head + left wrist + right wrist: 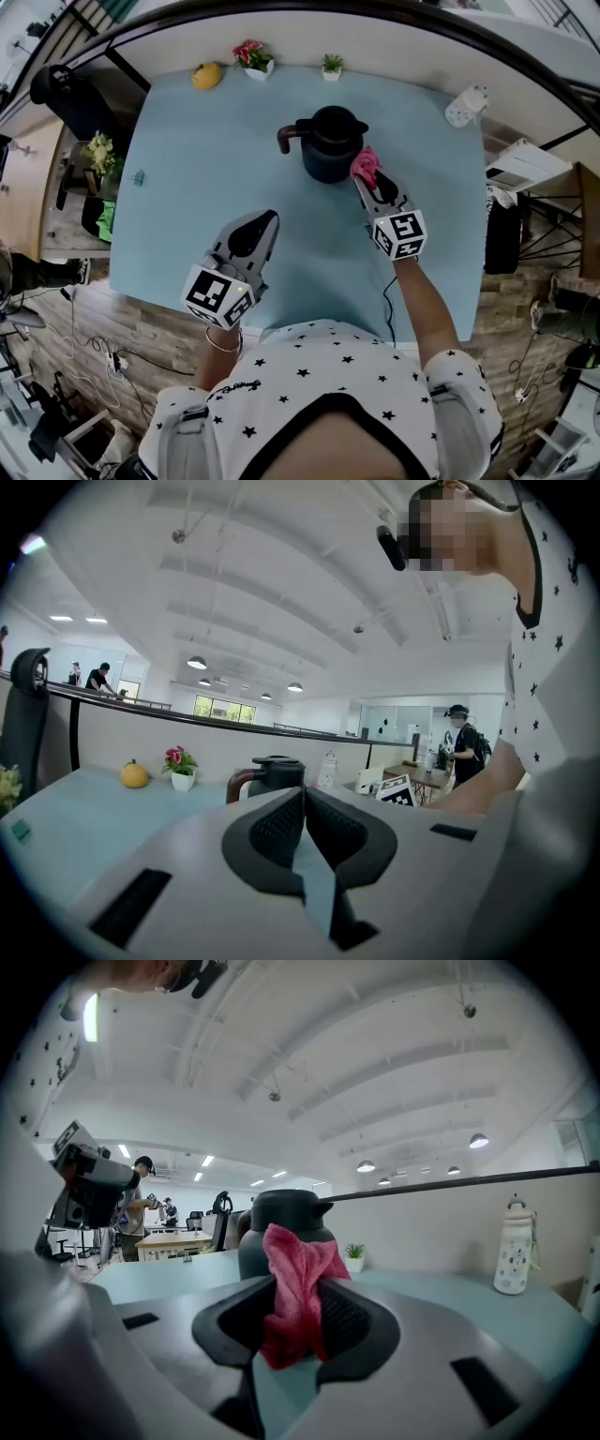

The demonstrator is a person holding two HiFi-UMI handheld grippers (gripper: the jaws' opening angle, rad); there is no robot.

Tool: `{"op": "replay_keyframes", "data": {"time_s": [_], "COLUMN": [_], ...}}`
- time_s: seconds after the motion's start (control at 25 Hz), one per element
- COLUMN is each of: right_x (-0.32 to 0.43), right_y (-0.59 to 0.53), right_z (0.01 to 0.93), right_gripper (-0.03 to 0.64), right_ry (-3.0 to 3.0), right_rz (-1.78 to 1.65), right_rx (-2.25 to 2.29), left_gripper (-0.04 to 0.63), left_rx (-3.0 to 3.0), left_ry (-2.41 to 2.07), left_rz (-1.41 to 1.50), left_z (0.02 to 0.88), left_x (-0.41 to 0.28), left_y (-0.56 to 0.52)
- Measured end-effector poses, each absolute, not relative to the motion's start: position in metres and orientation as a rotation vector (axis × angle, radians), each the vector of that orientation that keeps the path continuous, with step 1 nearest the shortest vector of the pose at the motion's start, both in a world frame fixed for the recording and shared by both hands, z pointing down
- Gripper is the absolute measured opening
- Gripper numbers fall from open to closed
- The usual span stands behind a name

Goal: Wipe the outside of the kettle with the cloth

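A black kettle (330, 142) with a brown handle stands upright on the light blue table (187, 187), toward the back middle. In the right gripper view the kettle (281, 1227) rises just beyond the jaws. My right gripper (367, 174) is shut on a pink cloth (365, 166), which sits against the kettle's right side. The cloth (296, 1288) bunches up between the two black pads. My left gripper (265, 225) hovers over the table's near middle, jaws pressed together with nothing between them. From the left gripper (303, 810) the kettle (270, 775) shows farther off.
A yellow fruit (206, 75) and two small potted plants (253, 56) line the table's back edge. A white bottle (466, 105) stands at the back right corner. A small green clip (139, 177) lies at the left. Chairs and cables surround the table.
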State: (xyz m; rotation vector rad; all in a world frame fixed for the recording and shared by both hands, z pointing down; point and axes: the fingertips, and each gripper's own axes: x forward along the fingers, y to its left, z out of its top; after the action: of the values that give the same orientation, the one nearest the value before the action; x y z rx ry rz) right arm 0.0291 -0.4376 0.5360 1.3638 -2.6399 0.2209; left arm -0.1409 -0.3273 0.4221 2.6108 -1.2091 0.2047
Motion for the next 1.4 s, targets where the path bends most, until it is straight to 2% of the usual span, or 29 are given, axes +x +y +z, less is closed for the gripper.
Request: {"op": "replay_keyframes", "data": {"time_s": [0.84,1.04,1.4], "right_x": [0.03,0.048,0.063], "right_y": [-0.446,-0.445,-0.407], "right_z": [0.63,0.606,0.505], "right_gripper": [0.132,0.13,0.13], "right_ry": [-2.358,-2.375,-2.571], "right_rz": [0.359,0.38,0.444], "right_rx": [1.223,1.345,1.513], "left_gripper": [0.032,0.032,0.032], "left_rx": [2.595,2.612,2.649], "left_ry": [-1.252,-1.265,-1.347], "left_rz": [0.214,0.202,0.243], "left_z": [0.424,0.416,0.401], "left_x": [-0.15,-0.15,-0.165], "left_y": [-0.333,-0.33,-0.324]}}
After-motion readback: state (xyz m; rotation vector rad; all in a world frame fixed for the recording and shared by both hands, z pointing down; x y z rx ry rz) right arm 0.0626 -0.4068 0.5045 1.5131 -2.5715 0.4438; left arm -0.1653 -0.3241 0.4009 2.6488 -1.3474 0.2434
